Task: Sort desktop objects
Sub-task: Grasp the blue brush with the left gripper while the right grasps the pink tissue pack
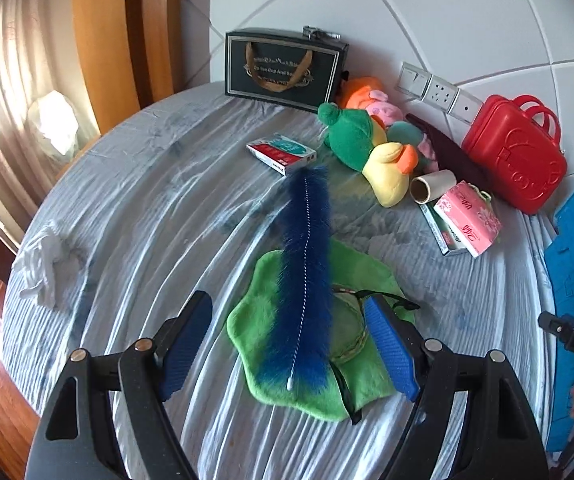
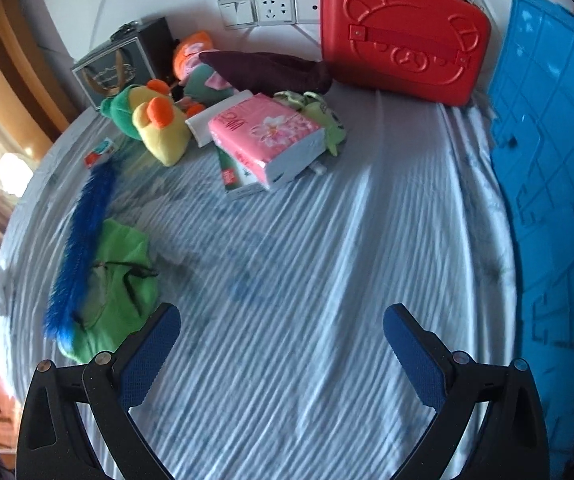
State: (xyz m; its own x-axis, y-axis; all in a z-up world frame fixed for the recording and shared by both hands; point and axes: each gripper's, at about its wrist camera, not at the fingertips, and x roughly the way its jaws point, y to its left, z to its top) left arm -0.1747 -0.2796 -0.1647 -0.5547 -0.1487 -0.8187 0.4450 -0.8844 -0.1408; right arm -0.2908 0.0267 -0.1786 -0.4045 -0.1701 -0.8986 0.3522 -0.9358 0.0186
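Note:
A long blue fluffy brush (image 1: 307, 272) lies on a green plush cloth (image 1: 311, 364) with a pair of dark glasses (image 1: 371, 300) on it. My left gripper (image 1: 291, 344) is open, its fingers either side of the brush's near end, just above the cloth. My right gripper (image 2: 281, 354) is open and empty over bare striped sheet; the brush (image 2: 83, 240) and green cloth (image 2: 115, 292) lie to its left. A pink tissue pack (image 2: 267, 136), plush toys (image 2: 159, 124) and a red case (image 2: 403, 36) sit further back.
A dark gift box (image 1: 283, 68), a small red-and-white carton (image 1: 281, 152), a tape roll (image 1: 431, 186) and a white crumpled cloth (image 1: 47, 264) are on the bed. A blue plastic panel (image 2: 555, 184) stands on the right. Wall sockets (image 2: 271, 8) are behind.

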